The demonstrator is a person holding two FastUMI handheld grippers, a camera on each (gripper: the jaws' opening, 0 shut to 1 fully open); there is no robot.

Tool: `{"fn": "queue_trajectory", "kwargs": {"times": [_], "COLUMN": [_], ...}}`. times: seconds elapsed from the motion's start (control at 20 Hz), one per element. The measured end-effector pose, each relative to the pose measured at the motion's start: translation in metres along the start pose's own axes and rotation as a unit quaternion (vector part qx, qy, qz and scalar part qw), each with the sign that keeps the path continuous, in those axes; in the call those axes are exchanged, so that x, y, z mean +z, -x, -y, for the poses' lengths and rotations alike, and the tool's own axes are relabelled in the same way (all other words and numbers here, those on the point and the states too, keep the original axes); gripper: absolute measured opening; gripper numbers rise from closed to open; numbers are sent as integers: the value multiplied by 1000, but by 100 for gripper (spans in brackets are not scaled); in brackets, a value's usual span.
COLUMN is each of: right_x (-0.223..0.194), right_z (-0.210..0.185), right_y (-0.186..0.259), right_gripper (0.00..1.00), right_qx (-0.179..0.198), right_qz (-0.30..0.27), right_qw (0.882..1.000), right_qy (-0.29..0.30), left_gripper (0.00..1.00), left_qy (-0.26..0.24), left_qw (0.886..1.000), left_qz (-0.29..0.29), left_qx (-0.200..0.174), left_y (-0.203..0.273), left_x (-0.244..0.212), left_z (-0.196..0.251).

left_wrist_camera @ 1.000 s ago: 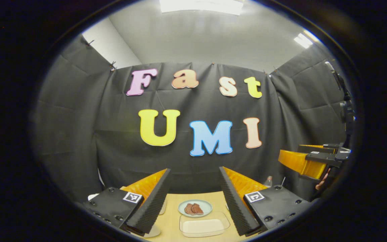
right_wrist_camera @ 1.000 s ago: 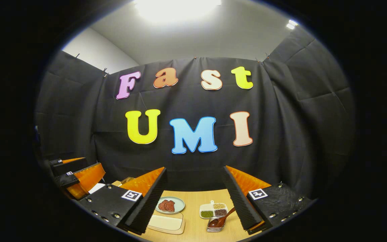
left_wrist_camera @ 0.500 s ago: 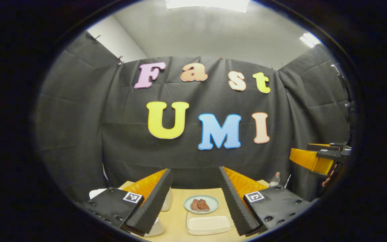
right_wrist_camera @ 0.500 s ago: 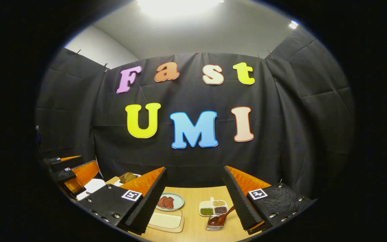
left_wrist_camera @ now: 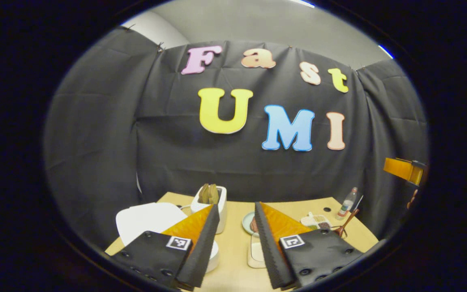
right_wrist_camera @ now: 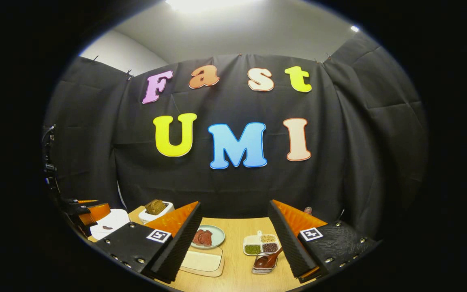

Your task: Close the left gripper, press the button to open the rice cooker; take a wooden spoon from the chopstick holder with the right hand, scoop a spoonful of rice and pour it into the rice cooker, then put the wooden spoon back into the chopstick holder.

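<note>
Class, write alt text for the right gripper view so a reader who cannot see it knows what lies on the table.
Open tongs reach over a wooden table holding a plate of brown food, a pale tray, a divided dish of beans and a wooden spoon resting in a small glass dish. At far left, the other tongs hang near a white rice cooker.

Wooden table point(right_wrist_camera: 237, 259), light top. Pale plate point(right_wrist_camera: 216, 237) with reddish-brown food; a divided dish point(right_wrist_camera: 261, 244) of green, tan and dark grains beside it. White toaster point(left_wrist_camera: 221, 202) holding bread (two slices, upright). Small bottle point(left_wrist_camera: 346, 207) near the far edge.
</note>
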State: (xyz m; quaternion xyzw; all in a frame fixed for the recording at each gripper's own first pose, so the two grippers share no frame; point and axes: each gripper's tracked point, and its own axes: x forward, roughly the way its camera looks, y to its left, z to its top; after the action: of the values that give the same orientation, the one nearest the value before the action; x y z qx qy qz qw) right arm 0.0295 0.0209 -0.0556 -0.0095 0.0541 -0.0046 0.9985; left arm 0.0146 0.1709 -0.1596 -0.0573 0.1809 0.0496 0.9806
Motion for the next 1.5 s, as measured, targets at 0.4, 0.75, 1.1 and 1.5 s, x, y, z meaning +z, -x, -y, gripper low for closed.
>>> {"fn": "queue_trajectory", "kwargs": {"times": [0.4,0.75,1.1,1.5], "right_x": [-24,-39,-41,-31], "right_z": [6,15,25,15], "right_y": [-9,-11,-10,-8], "right_gripper": [100,100,100,100], "right_qx": [-2,-12,-25,-4], "right_qz": [-28,-47,-52,-33], "right_qw": [1000,999,998,999], "right_qy": [7,2,-2,-17], "left_gripper": [8,8,9,78], "left_qy": [116,141,136,53], "left_qw": [983,965,963,993], "left_qz": [-137,-202,-207,22], "left_qx": [45,83,104,106], "left_y": [-36,-57,-61,-20], "left_x": [-75,-113,-112,53], "left_z": [-102,-147,-155,-131]}}
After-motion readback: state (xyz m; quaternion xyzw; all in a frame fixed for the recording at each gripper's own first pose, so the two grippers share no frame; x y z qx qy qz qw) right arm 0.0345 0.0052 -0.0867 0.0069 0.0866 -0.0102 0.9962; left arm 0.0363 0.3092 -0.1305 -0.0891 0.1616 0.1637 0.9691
